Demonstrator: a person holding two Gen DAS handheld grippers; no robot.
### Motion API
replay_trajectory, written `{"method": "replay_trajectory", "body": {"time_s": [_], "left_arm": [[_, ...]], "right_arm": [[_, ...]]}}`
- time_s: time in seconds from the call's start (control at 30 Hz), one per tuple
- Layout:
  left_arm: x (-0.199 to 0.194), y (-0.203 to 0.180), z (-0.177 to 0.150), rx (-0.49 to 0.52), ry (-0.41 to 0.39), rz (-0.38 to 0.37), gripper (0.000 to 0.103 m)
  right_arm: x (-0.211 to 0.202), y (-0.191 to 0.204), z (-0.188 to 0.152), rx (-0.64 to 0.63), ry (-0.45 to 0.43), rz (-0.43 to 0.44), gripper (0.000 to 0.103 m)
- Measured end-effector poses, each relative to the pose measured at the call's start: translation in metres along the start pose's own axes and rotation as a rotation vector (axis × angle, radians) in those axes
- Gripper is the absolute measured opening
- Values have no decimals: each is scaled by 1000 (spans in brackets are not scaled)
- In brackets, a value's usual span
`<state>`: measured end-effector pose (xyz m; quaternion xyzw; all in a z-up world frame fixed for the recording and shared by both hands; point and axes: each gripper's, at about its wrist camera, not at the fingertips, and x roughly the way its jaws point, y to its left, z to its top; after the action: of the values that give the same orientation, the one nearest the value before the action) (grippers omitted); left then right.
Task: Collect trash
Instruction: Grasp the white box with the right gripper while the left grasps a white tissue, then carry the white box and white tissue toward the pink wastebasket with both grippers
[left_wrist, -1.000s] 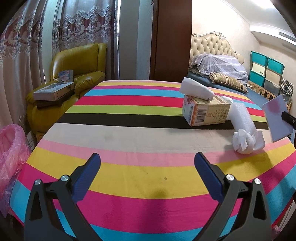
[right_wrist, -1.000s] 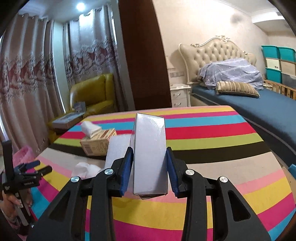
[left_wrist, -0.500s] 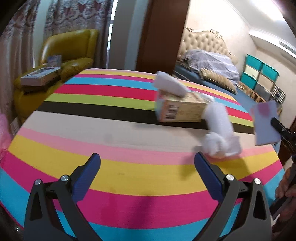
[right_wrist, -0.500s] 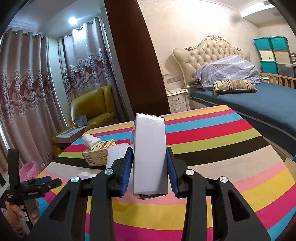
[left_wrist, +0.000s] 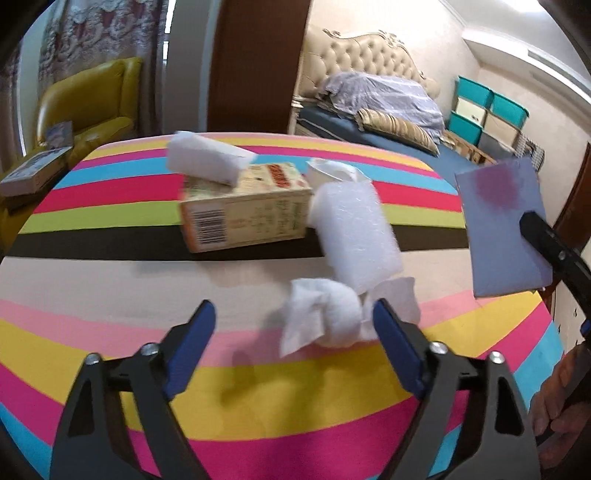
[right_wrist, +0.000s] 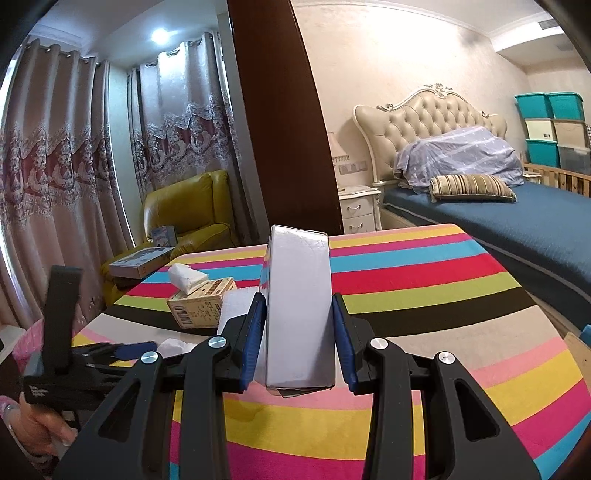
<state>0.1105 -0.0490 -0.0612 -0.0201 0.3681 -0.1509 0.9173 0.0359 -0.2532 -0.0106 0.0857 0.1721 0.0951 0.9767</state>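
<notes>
A crumpled white tissue (left_wrist: 325, 321) lies on the striped tablecloth (left_wrist: 110, 295). It sits between the fingers of my left gripper (left_wrist: 295, 332), close to the right finger (left_wrist: 395, 347) and well clear of the left one. The jaws are closing and the pads do not press on it. Just behind it lies a white foam-wrap roll (left_wrist: 354, 229). My right gripper (right_wrist: 297, 332) is shut on a grey box (right_wrist: 297, 306), held upright above the table. That box (left_wrist: 498, 225) also shows at the right of the left wrist view. In the right wrist view the tissue (right_wrist: 171, 347) is partly hidden.
A tissue box (left_wrist: 247, 206) with a tissue poking out stands behind the foam roll. A pink bag (right_wrist: 22, 343) hangs off the table's left side. A yellow armchair (right_wrist: 184, 210) holding boxes stands beyond, and a bed (right_wrist: 498, 218) is at the right.
My left gripper has swung right and forward until the crumpled tissue lies between its fingers, and its jaws have narrowed. The right gripper keeps its hold on the grey box, nearly still.
</notes>
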Motion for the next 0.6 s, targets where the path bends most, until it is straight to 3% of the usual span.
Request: {"method": "replay_trajectory", "body": {"time_s": [0.07, 0.1, 0.13, 0.37, 0.6], "left_arm": [[11, -8, 0, 33, 46, -19, 61], [14, -9, 0, 42, 63, -32, 45], [16, -10, -1, 52, 73, -39, 39], [-14, -20, -14, 119, -51, 46, 33], [-41, -12, -28, 135, -103, 110, 33]], "right_arm": [[0, -1, 0, 8, 1, 2, 36], [0, -2, 0, 13, 2, 2, 36], [1, -3, 0, 20, 4, 3, 36], [1, -3, 1, 25, 10, 6, 36], [2, 1, 0, 2, 16, -3, 36]]}}
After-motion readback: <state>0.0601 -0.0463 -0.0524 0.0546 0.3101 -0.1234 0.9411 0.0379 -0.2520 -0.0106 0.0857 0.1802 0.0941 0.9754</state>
